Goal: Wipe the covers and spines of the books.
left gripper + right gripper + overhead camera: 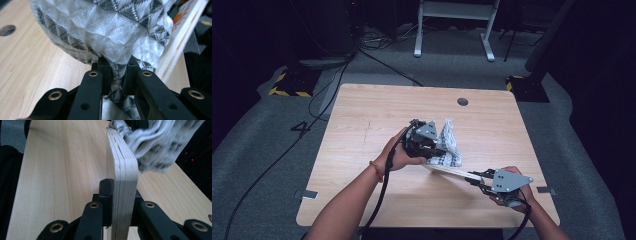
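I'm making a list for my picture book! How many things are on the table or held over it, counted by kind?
Cloths, grey-and-white patterned: 1, the cloth
Wooden boards: 1, the board
Grippers: 2, the left gripper pinching the cloth and the right gripper clamping the board's edge
Total: 4

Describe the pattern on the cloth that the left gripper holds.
The cloth is white with grey triangles in a quilted diamond weave; the left gripper view shows it best.

Even light from above brightens the table (362, 115) while the surroundings stay dark, and the cloth (155, 142) beyond the fingers (106, 195) smears with blur.
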The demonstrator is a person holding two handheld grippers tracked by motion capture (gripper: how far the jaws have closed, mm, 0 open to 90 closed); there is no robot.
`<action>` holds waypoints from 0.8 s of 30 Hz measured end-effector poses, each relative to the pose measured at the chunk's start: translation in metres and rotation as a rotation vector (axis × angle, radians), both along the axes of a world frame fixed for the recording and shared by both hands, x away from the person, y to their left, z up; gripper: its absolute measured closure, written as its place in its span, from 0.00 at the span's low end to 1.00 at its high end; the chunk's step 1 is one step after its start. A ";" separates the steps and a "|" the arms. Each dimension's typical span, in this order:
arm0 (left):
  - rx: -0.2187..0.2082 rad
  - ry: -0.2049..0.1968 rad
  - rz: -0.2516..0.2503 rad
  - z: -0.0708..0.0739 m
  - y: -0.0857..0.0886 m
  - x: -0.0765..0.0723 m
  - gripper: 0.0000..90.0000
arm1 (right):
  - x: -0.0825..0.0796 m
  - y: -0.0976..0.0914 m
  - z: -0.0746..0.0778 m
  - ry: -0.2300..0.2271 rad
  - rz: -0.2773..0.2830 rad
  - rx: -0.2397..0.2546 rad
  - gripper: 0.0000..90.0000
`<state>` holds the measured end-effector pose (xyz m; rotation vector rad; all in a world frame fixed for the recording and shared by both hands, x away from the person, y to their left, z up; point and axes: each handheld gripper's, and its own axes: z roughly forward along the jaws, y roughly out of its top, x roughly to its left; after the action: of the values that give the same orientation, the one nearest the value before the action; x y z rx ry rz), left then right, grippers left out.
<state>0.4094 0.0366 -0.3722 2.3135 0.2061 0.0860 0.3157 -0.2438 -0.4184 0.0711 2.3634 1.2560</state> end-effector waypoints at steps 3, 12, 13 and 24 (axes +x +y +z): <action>0.039 0.002 -0.025 -0.006 -0.004 0.001 0.90 | -0.002 0.002 0.001 -0.016 0.010 -0.011 0.88; -0.023 0.096 0.010 -0.032 0.031 0.015 0.90 | -0.010 -0.003 0.012 -0.058 0.025 0.011 0.88; -0.049 0.095 0.027 -0.036 0.037 0.015 0.90 | -0.010 -0.005 0.014 -0.059 0.029 0.021 0.88; -0.250 0.055 0.067 -0.063 0.064 0.008 0.90 | -0.006 -0.014 0.023 0.001 0.038 0.166 0.88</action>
<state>0.4176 0.1006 -0.4348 2.0619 0.3046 0.0282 0.3098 -0.2581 -0.3958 0.0800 2.2669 1.4684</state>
